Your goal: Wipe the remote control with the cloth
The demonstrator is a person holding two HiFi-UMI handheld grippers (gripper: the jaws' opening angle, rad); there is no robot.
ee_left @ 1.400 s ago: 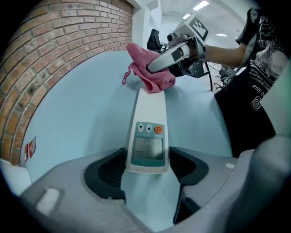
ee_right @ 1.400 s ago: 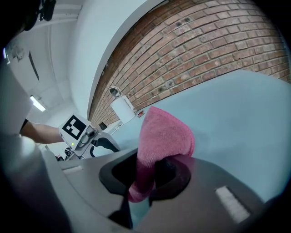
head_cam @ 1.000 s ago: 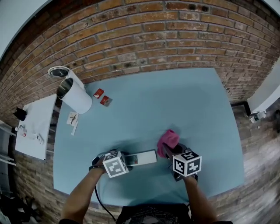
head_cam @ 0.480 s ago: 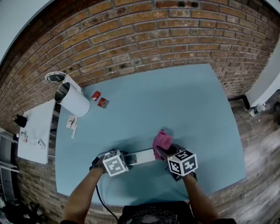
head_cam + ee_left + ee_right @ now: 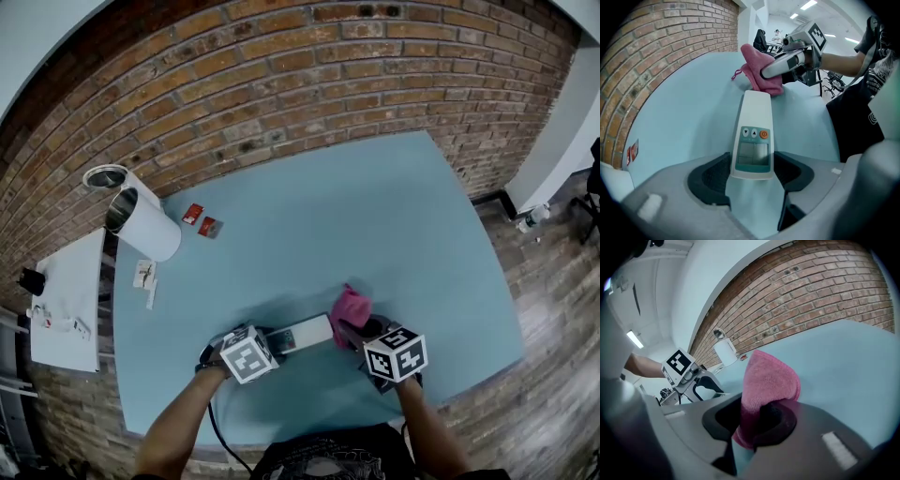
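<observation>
Tabletop (image 5: pixel 375 216): remote (image 5: pixel 305 335), cloth (image 5: pixel 350 307) near front edge.

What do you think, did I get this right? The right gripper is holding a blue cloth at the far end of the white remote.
Not quite. The cloth is pink, not blue. The right gripper view shows it pinched in the right gripper. The rest is right: the left gripper view shows the cloth at the far end of the white remote.

The remote control (image 5: pixel 305 335) lies crosswise on the table (image 5: pixel 375 216), near the front edge just before me. The cloth (image 5: pixel 351 307) is at its right end. At the back left corner a container (image 5: pixel 145 227) lies tipped, with two packets (image 5: pixel 200 221) just to its right.
</observation>
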